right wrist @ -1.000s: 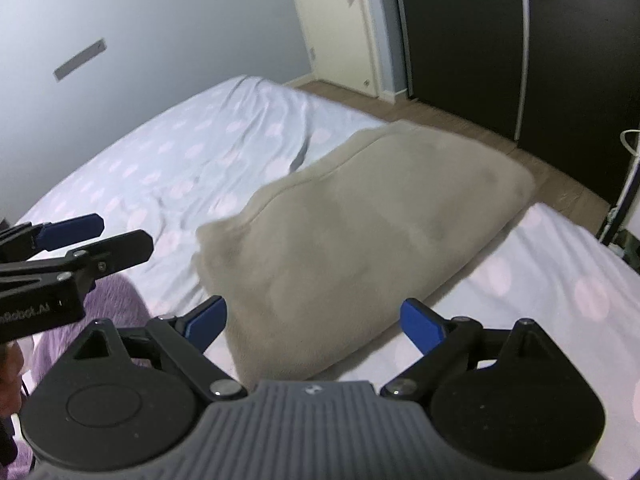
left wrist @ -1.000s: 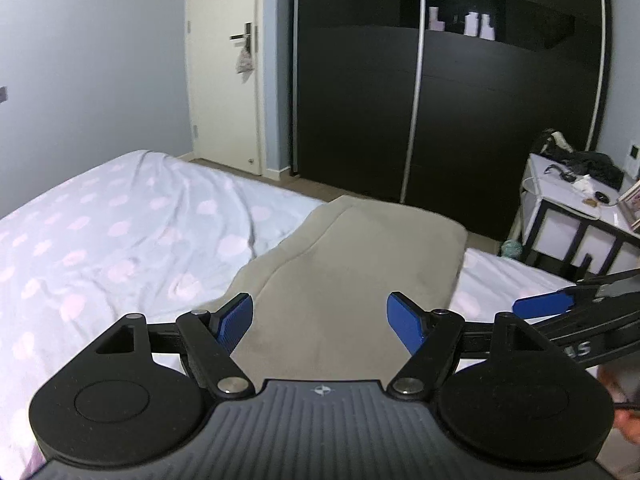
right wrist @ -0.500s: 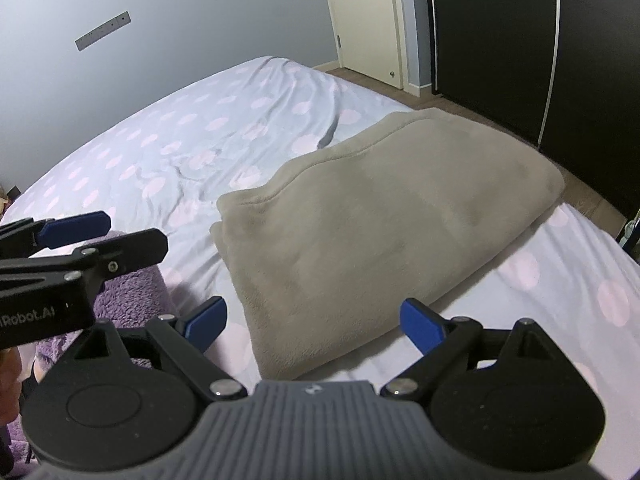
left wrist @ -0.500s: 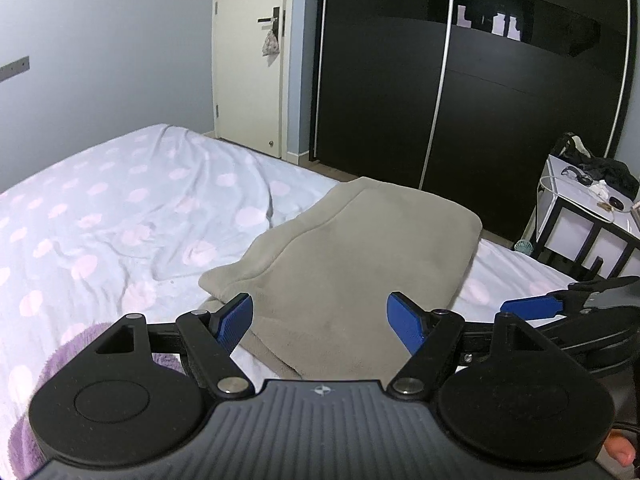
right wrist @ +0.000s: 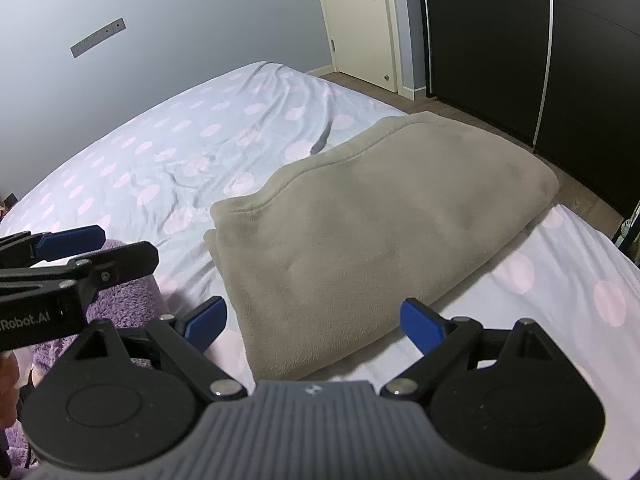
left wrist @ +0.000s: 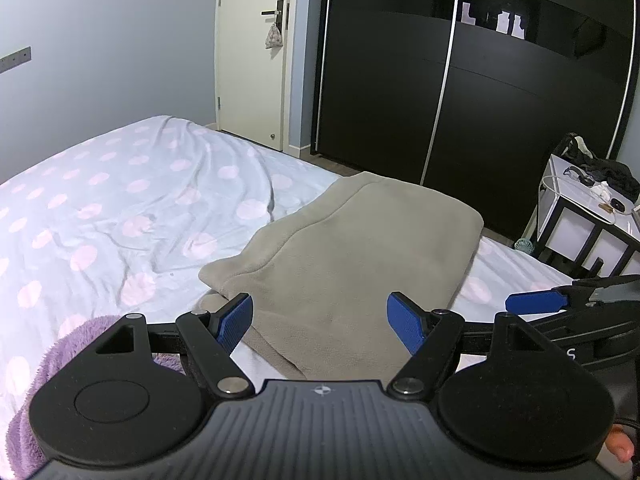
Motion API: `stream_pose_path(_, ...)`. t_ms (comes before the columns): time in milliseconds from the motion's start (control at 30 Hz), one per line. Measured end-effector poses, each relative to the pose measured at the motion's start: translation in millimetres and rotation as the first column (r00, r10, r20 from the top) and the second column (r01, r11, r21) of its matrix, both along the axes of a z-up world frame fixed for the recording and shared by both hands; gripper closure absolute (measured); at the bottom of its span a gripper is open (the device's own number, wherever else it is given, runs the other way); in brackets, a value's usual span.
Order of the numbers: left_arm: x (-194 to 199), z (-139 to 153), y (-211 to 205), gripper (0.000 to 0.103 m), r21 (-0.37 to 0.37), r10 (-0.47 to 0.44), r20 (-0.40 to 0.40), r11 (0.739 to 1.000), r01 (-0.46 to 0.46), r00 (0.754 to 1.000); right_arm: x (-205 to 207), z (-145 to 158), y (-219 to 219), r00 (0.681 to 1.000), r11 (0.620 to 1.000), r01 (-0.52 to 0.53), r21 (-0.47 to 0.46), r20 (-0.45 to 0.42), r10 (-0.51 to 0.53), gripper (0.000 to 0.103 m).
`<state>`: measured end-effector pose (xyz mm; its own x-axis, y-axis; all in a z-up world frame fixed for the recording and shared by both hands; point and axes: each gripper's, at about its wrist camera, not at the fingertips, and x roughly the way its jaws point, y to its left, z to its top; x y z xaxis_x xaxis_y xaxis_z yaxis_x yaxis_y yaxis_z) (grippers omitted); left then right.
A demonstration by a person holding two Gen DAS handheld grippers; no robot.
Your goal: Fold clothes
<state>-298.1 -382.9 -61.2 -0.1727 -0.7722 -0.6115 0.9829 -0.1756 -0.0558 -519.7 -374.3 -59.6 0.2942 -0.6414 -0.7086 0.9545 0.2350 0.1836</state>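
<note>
A folded beige fleece garment (left wrist: 352, 248) lies flat on the bed; it also shows in the right wrist view (right wrist: 372, 216). My left gripper (left wrist: 322, 322) is open and empty, held above the garment's near edge. My right gripper (right wrist: 314, 322) is open and empty, also above the near edge. A fluffy purple garment (left wrist: 52, 364) lies at the near left, partly hidden under the left gripper; it shows in the right wrist view (right wrist: 124, 300) too.
The bed has a pale sheet with pink dots (left wrist: 120, 200). A black sliding wardrobe (left wrist: 460, 80) and a cream door (left wrist: 252, 60) stand beyond the bed. A white side table (left wrist: 588, 216) with clutter stands at the right.
Both grippers have pulled back and risen away from the beige garment, so more of the bed and the purple garment shows. Both stay open.
</note>
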Motion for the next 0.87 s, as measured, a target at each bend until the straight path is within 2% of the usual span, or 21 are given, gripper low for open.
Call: stream_pose_path(867, 2.1, -1.3, 1.5, 0.030, -0.001, 0.009, 0.005, 1.000, -0.009, 1.000, -0.4, -1.0, -0.9, 1.000, 1.000, -0.001, -0.001, -0.011, 0.001, 0.008)
